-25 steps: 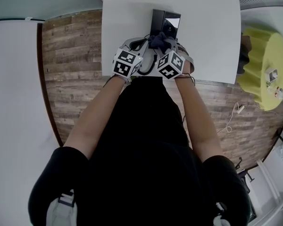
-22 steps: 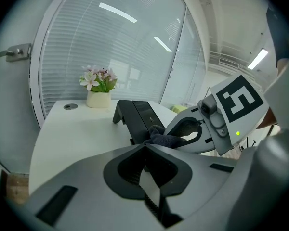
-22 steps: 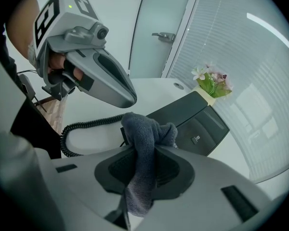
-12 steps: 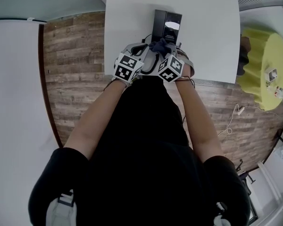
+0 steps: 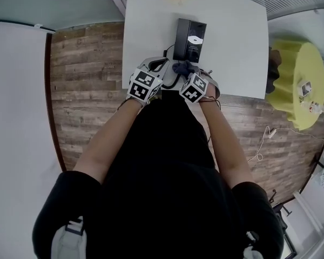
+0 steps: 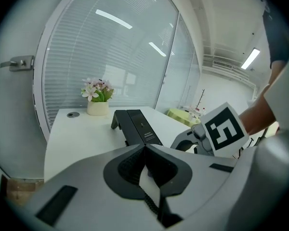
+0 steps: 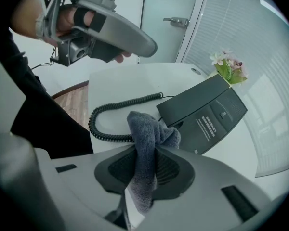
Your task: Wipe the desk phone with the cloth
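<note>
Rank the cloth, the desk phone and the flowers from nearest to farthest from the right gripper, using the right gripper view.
1. cloth, clamped in the right gripper.
2. desk phone, just ahead, to the right.
3. flowers, farthest, behind the phone.

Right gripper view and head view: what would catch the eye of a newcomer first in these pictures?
First comes the grey cloth, pinched between the jaws of the right gripper and standing up just in front of the black desk phone. Next is the coiled cord, which loops over the white desk. A pot of flowers stands near the desk's far edge.
</note>
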Motion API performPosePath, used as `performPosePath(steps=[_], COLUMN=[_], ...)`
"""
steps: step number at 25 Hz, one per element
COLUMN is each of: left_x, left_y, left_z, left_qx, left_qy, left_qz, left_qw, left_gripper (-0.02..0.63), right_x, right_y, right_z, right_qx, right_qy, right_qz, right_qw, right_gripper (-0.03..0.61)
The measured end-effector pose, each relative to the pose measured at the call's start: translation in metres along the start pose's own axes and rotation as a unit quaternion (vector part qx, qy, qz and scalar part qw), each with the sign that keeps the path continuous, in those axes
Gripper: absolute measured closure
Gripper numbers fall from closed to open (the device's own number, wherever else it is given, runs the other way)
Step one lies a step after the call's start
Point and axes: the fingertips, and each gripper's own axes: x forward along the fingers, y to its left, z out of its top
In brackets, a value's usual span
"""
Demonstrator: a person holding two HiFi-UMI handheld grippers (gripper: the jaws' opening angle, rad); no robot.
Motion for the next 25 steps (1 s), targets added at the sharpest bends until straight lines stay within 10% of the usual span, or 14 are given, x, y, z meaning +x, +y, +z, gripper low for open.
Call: performPosePath(steps=[12,19,25], left_x=[-0.063,-0.091,-0.112], left_y=[-0.02,-0.054,-0.087], left_z=[0.089,0.149,0.188], left_qx=[0.035,0.054,0.052], left_qy=[-0.095,-0.143,-0.183], left_qz=[0.013,0.019,0.021], left_qw=[0.9947,0.9881,0.9816], left_gripper=[0.603,0.603,0.603], right_x=[-0.112,-0.207,-0.298], right_y=[-0.024,-0.059,-0.097], right_z=[0.019,0.044,0.064], right_qx=[0.119,0.193,0.197], right_qy=[-0.143,-0.288,-0.439], right_qz=[-0.027,-0.018,-0.046], right_qw=[0.982,0.938,0.876], right_gripper=[0.488,0.488,0.488])
